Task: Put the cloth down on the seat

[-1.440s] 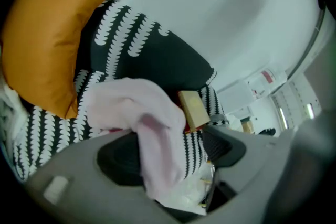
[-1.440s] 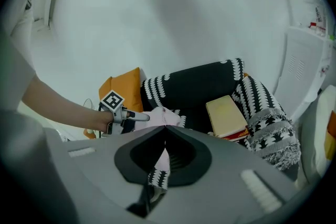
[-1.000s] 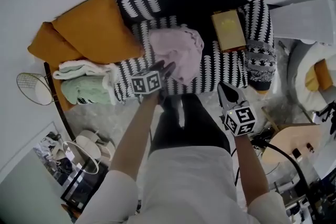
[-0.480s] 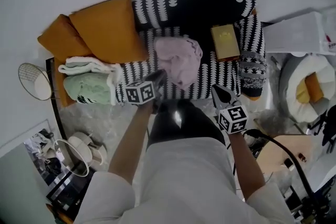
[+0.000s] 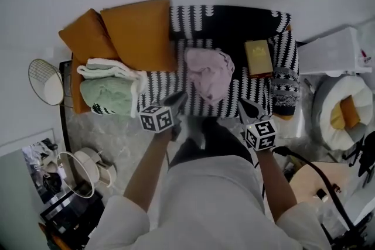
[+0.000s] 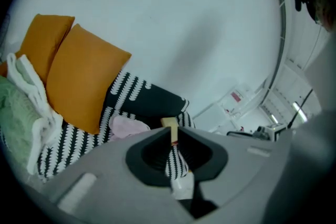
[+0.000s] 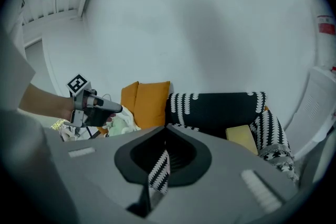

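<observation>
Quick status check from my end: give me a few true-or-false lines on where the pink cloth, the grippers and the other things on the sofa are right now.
1. The pink cloth lies on the patterned sofa seat. True.
2. The left gripper holds the pink cloth. False: the cloth lies free on the seat. This gripper's jaws have just been closing to a slit, with nothing between them.
3. In the head view, a yellow box lies on the seat to the right of the cloth. True.
4. The orange cushions are at the sofa's right end in the head view. False: they are at its left end.
5. The right gripper has its jaws together and holds nothing. True.
</observation>
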Motion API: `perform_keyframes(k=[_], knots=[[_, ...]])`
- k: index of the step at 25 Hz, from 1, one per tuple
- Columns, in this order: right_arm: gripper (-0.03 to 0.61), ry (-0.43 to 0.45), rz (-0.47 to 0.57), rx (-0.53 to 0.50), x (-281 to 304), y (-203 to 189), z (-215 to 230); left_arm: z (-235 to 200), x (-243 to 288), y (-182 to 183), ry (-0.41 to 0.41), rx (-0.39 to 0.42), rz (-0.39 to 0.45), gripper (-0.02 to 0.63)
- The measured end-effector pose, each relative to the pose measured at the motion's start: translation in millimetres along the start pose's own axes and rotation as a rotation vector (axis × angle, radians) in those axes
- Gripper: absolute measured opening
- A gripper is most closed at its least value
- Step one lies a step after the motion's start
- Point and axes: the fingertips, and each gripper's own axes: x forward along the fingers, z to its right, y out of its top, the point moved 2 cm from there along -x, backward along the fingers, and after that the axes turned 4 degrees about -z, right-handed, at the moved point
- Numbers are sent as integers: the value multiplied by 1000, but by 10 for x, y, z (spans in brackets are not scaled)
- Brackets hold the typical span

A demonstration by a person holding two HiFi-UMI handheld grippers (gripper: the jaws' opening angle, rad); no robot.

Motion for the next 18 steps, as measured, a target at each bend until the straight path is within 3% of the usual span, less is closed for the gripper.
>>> perform_keyframes(k=[5,18], knots=[[3,-17,28,-18,-217,-95,-419,72,-535,-191,-9,30,45,11],[3,-90,124,-5,-968,-595,-1578,220,-1927,-1176,-38,81,63,2]])
